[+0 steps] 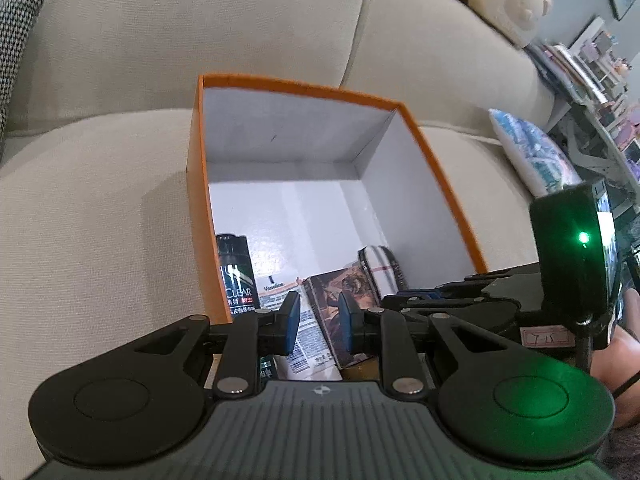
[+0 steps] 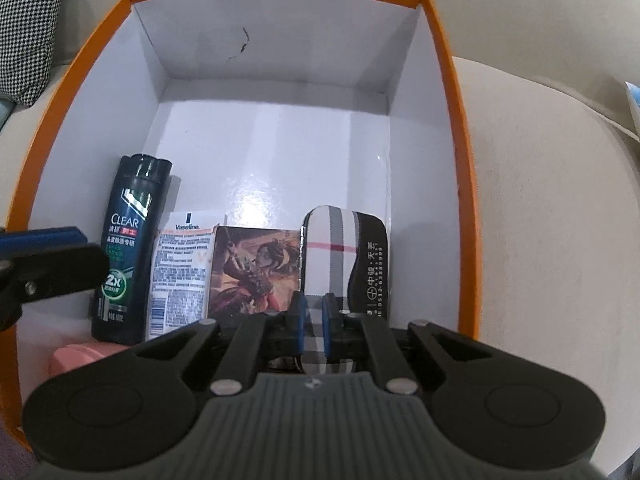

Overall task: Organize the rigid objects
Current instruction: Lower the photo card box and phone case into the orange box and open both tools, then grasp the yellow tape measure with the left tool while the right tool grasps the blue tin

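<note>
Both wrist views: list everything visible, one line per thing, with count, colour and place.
Box: one, orange outside, white inside, on the sofa.
Shampoo bottle: one, dark green, lying at the box's left.
Vaseline tube: one, white, beside the bottle.
Picture card box: one, brown illustrated, middle of the row.
Plaid case: one, white, grey and black, rightmost.
Pink object: one, near left corner, unclear.
Sofa: one, beige.
Cushions: houndstooth, blue patterned.
Left gripper: jaws open, empty.
Right gripper: jaws shut on the plaid case.

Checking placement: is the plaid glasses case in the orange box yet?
In. The plaid glasses case lies on the orange box floor, right gripper around its near end.
</note>
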`<state>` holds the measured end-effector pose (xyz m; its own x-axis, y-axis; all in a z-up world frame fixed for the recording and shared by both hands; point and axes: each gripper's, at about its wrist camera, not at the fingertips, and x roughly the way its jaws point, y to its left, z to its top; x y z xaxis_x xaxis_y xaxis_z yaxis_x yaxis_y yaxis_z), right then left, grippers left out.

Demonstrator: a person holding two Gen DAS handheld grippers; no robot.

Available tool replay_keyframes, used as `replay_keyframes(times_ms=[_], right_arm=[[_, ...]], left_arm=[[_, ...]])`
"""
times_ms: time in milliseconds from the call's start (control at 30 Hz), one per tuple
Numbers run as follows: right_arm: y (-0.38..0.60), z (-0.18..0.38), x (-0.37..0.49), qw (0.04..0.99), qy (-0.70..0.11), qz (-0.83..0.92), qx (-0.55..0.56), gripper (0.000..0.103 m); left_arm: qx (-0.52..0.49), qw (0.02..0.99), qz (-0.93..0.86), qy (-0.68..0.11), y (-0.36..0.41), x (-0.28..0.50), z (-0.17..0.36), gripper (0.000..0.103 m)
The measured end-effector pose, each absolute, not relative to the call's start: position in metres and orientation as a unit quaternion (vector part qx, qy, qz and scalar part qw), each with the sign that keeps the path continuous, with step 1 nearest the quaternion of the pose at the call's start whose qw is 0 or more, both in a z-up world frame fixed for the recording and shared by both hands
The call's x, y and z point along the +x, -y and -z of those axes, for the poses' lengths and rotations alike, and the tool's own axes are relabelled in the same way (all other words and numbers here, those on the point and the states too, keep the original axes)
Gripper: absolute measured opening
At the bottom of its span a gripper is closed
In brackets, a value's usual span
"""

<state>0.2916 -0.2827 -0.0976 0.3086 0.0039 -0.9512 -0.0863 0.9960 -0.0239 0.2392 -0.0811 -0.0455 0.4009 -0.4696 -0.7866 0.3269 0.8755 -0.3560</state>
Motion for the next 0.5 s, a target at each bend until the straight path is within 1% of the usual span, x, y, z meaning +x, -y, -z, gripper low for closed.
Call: replay_keyframes(times_ms=[133,333,367,500], right_arm=[[0.283,0.073,0.272,0.828,-0.559,-0.044,-0.018,0.008],[0.267,0.025,0.225,0.867,-0.493,-0.075,0.017,0.010],[0.264,0.019,0.217,0.872,-0.484,-0.078,0.022,0.013],[0.248,0.001,0.183,0.888,-0.448,-0.090,0.044,0.019]], left_arm=[[-0.077,0.843,0.249,-0.470,0.067,0.224,0.024,0.025],[-0.062,0.860,0.239,-0.446,0.037,0.189,-0.001,0.025],[-0.056,0.861,0.235,-0.447,0.031,0.184,-0.003,0.025],[-0.040,0.865,0.209,-0.455,0.002,0.163,0.000,0.028]])
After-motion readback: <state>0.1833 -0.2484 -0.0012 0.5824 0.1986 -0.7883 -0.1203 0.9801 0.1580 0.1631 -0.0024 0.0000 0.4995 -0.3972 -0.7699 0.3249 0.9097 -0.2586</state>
